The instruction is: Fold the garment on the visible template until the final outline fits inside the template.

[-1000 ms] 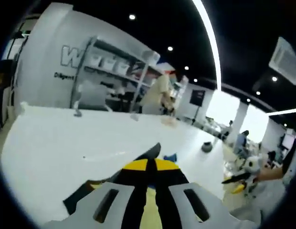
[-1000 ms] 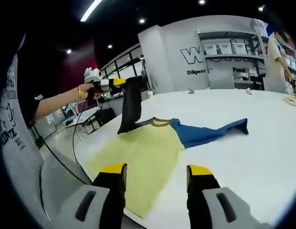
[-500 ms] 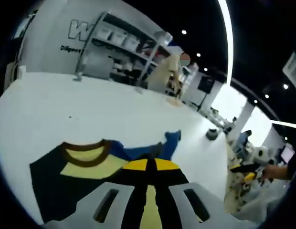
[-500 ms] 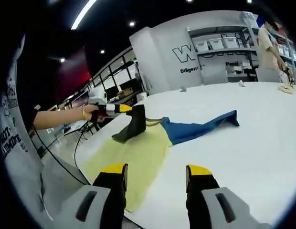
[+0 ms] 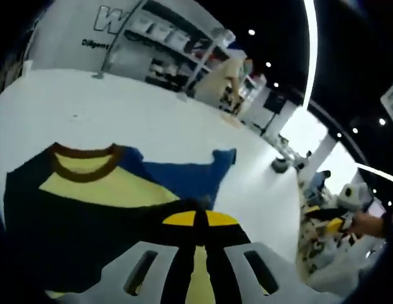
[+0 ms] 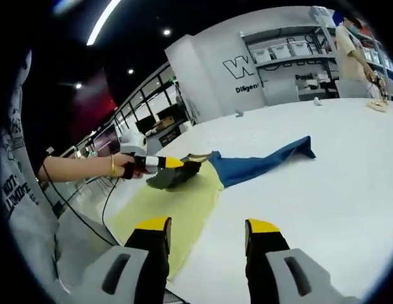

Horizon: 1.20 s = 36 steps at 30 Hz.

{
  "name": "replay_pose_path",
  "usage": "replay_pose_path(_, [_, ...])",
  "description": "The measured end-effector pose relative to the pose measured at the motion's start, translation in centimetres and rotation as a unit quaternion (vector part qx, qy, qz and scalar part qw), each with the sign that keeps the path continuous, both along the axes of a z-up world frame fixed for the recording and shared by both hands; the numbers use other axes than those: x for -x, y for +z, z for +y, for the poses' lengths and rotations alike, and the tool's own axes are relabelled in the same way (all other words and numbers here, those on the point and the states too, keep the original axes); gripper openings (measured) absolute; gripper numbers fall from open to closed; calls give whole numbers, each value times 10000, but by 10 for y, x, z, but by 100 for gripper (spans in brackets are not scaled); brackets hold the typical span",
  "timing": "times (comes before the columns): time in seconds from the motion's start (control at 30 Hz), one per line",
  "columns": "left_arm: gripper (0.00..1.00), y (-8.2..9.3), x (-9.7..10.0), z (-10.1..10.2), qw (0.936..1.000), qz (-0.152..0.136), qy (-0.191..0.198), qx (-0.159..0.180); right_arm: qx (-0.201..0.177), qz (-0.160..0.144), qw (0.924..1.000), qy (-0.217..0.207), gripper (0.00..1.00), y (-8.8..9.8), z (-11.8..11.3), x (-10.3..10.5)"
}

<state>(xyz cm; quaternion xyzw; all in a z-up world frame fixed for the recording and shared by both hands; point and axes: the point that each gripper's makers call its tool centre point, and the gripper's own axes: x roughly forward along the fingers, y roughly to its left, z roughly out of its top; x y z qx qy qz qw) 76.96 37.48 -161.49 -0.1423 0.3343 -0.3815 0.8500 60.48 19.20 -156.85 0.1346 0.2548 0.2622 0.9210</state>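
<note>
A yellow shirt (image 6: 177, 209) with a blue sleeve (image 6: 263, 163) lay flat on the white counter (image 6: 336, 190). The left gripper (image 6: 177, 163) had its jaws pinched together on the shirt's black sleeve (image 5: 70, 234), just beside the brown collar (image 5: 82, 161). The right gripper (image 6: 206, 231) hung over the counter's near edge with its jaws apart, holding nothing.
</note>
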Motion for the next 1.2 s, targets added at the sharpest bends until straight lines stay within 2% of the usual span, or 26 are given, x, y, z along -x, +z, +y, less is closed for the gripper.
replay_pose_path(0.17, [0,-21,5,-10,9998,183,10,-127,-41,61,9999,-76,43,-6,-3,1])
replay_pose_path(0.33, [1,-32,8,-21,9995,259,-35,-157,-91,148,9998,-62,43,-12,1,1])
replay_pose_path(0.37, [0,-34,11,-23,9994,252,-126,-182,-96,174,9998,-62,43,-13,1,1])
replay_pose_path(0.43, [0,-37,26,-32,9976,453,-483,-186,-158,142,9997,-83,43,-11,2,-1])
replay_pose_path(0.47, [0,-42,34,-33,9961,473,-646,-383,-177,122,9997,-100,43,-10,2,-3])
replay_pose_path(0.53, [0,-45,39,-32,9944,397,-751,-622,-171,106,9998,-87,43,-8,3,-4])
replay_pose_path(0.57, [0,-45,41,-32,9946,394,-735,-613,-156,102,9998,-74,43,-8,3,-5])
replay_pose_path(0.7, [0,-43,39,-28,9943,331,-779,-644,-104,88,9999,-27,43,-8,2,-7])
replay_pose_path(0.73, [0,-39,36,-26,9948,207,-731,-672,-93,85,9999,-21,43,-9,1,-8])
replay_pose_path(0.77, [0,-30,28,-26,9964,-43,-582,-611,-80,76,9999,-13,43,-8,0,-8])
replay_pose_path(0.8, [0,-27,22,-22,9973,-135,-454,-557,-71,72,9999,-3,43,-8,0,-9])
replay_pose_path(0.93, [7,-17,9,-20,9979,-265,-219,-546,-8,21,10000,-24,43,-7,-8,-13])
replay_pose_path(1.0, [10,-23,5,-19,9971,-253,-253,-674,9,12,10000,-36,43,-7,-12,-16])
replay_pose_path(1.2, [19,-42,13,-23,9934,45,-573,-991,91,10,9999,-66,42,-7,-21,-23])
